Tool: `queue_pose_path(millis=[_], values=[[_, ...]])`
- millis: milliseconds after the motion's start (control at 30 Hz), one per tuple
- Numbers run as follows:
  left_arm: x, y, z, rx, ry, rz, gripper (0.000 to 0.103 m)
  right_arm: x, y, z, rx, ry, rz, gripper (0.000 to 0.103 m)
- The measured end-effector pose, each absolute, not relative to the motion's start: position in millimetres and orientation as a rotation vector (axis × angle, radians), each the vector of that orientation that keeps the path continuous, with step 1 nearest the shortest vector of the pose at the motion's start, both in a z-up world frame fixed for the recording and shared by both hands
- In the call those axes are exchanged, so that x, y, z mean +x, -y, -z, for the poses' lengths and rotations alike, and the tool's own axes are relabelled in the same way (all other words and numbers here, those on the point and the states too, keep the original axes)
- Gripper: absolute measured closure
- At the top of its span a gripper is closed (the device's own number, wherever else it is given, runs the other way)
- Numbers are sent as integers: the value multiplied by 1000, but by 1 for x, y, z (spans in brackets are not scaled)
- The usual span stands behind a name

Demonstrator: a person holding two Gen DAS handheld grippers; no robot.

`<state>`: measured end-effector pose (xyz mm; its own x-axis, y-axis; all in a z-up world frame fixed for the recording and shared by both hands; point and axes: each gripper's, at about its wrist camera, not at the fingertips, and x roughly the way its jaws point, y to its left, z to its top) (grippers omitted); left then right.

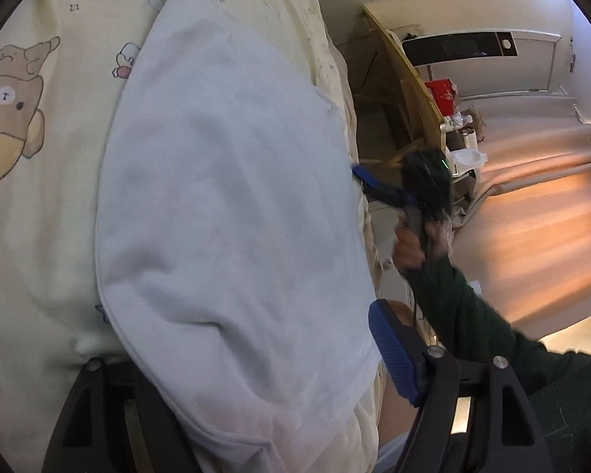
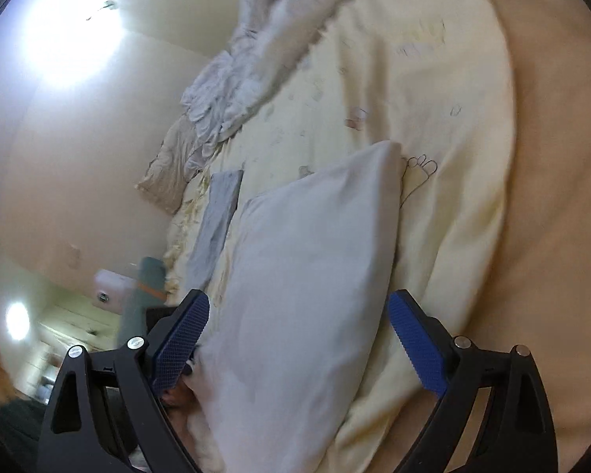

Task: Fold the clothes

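A bed covered in a pale yellow sheet printed with cartoon bears fills most of both views, with a crumpled white duvet and a beige pillow heaped at its far end against a plain cream wall. Beside the bed stands a wooden shelf unit holding a red box and small clutter, and beyond it a white standing air conditioner and pale curtains lit in warm orange. A bright ceiling light glares above, and a smaller lamp glows lower down in the right wrist view.
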<state>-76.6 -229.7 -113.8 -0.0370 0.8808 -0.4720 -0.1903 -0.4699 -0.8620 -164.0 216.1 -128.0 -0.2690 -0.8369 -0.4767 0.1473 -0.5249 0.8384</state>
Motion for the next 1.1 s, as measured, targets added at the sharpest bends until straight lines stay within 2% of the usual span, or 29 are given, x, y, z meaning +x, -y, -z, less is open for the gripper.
queue_pose_path(millis=[133, 267, 500, 733, 867, 933, 967, 1000, 1100], values=[[-73, 227, 113, -1409, 726, -1684, 27, -199, -205, 145, 1387, 849, 1866, 8], [-72, 223, 113, -1410, 710, -1705, 27, -207, -186, 147, 1411, 754, 1814, 2], [-72, 223, 115, -1404, 711, -1709, 27, -170, -128, 142, 1470, 492, 1753, 2], [-73, 221, 114, -1406, 714, -1717, 27, -75, -116, 149, 1477, 641, 1736, 3], [-70, 220, 111, -1416, 714, -1704, 27, -25, -107, 151, 1478, 711, 1755, 7], [-64, 219, 108, -1422, 696, -1704, 27, -9, -102, 154, 1492, 724, 1779, 16], [-61, 217, 106, -1424, 688, -1712, 27, -8, -102, 156, 1504, 741, 1824, 25], [-58, 215, 104, -1430, 678, -1725, 27, -7, -103, 158, 1515, 759, 1871, 43], [-50, 211, 101, -1447, 643, -1770, 27, -7, -108, 167, 1542, 868, 1940, 69]])
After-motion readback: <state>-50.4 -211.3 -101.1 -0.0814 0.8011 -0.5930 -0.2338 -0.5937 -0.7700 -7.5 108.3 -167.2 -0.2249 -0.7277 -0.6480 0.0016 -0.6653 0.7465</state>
